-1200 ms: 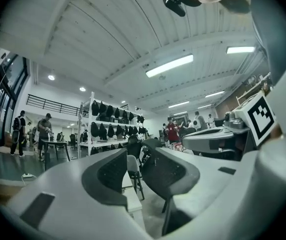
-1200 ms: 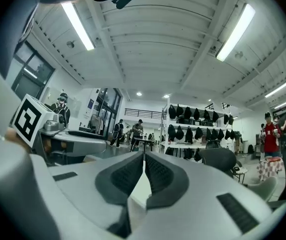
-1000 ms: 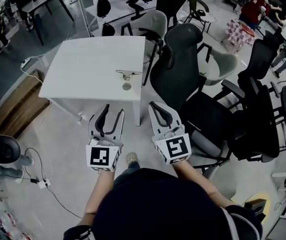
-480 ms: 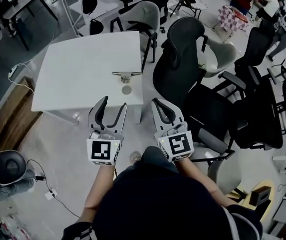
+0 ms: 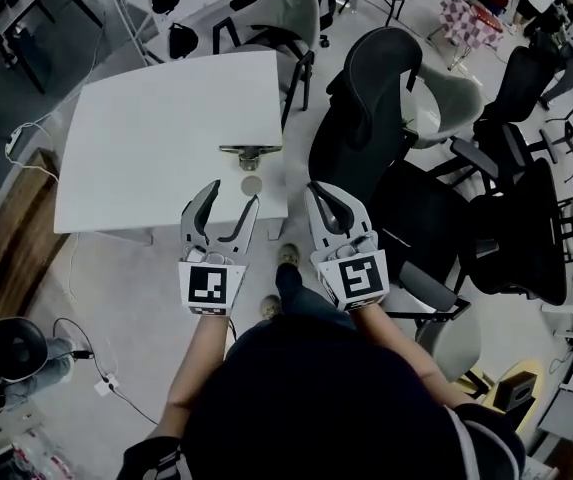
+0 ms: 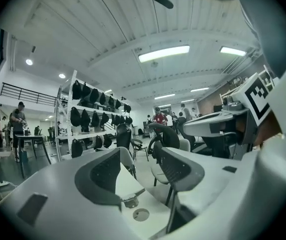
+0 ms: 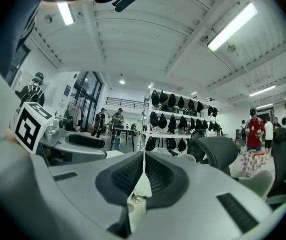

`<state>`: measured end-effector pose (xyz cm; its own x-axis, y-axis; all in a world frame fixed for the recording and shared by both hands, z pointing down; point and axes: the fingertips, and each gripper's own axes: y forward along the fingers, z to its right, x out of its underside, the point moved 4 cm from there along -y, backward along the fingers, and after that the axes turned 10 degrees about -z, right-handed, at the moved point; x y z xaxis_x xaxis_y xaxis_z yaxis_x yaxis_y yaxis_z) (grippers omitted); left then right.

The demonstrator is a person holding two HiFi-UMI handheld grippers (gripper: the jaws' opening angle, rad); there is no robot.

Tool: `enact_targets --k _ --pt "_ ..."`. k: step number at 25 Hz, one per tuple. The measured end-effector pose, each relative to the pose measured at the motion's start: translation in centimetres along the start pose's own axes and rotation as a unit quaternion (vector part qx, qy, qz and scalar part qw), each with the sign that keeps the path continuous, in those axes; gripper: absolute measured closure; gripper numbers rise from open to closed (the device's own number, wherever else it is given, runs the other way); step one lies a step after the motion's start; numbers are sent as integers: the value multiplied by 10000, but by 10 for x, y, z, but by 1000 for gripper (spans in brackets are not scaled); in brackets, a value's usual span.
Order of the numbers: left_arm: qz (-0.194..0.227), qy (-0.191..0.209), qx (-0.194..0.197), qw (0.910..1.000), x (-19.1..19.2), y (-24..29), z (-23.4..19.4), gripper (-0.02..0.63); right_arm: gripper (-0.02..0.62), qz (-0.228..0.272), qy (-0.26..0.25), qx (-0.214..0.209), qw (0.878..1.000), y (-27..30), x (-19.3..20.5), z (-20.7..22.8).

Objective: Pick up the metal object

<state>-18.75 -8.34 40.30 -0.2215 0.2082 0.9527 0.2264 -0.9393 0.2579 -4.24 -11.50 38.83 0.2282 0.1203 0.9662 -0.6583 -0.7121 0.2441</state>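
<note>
Both grippers nearer the white table [image 5: 136,138] than 1 s ago. L gripper [image 5: 232,194] jaws opening wide, nothing btwn them. R gripper [image 5: 318,194] jaws pressed together, empty. Just beyond L gripper the metal object [image 5: 250,152] lies on table by its near edge, untouched. Small round disc [image 5: 252,185] just beside it. Black office chair [image 5: 366,108] right of table.
</note>
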Motion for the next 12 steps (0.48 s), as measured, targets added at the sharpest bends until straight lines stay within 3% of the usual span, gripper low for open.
enact_targets --k 12 --pt "-1088 697 405 9908 49 106 -25 371 568 -344 -49 -433 9985 96 8 32"
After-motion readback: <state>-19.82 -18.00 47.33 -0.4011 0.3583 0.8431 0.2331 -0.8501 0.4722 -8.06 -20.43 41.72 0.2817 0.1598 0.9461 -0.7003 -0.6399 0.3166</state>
